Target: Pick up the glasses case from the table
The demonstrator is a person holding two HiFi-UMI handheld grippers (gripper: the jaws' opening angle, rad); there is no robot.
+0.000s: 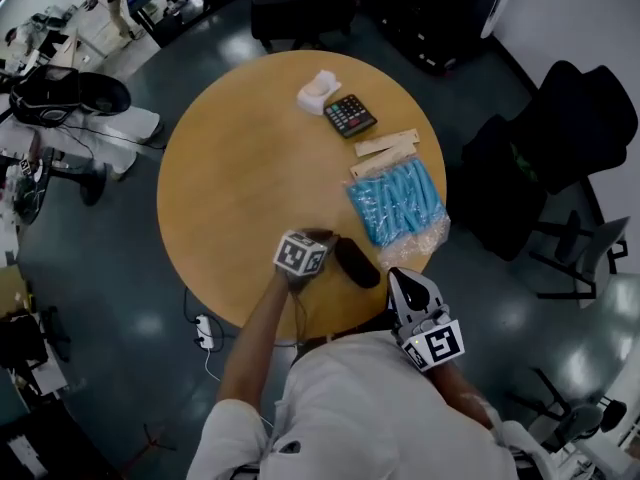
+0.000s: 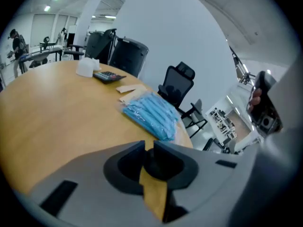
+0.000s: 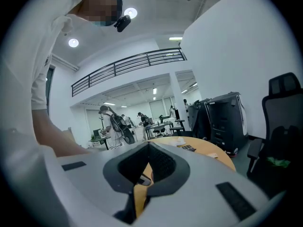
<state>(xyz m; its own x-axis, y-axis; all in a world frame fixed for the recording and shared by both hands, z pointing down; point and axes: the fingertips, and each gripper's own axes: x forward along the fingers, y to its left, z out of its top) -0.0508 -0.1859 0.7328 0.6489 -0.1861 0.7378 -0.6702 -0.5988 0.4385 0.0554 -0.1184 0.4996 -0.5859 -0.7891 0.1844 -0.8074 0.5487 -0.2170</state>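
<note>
The glasses case, a dark oval, lies near the front edge of the round wooden table. My left gripper sits just left of the case, pointing down at the table, marker cube toward me. In the left gripper view its jaws stand a narrow slit apart. A dark rounded shape shows low in the hollow behind them; I cannot tell whether it touches the pads. My right gripper hangs off the table's front edge by my body. In the right gripper view its tips meet with nothing between them.
A blue packet lies right of the case, with pale wooden strips, a black calculator and a white box further back. Dark office chairs stand to the right. People and desks fill the room beyond.
</note>
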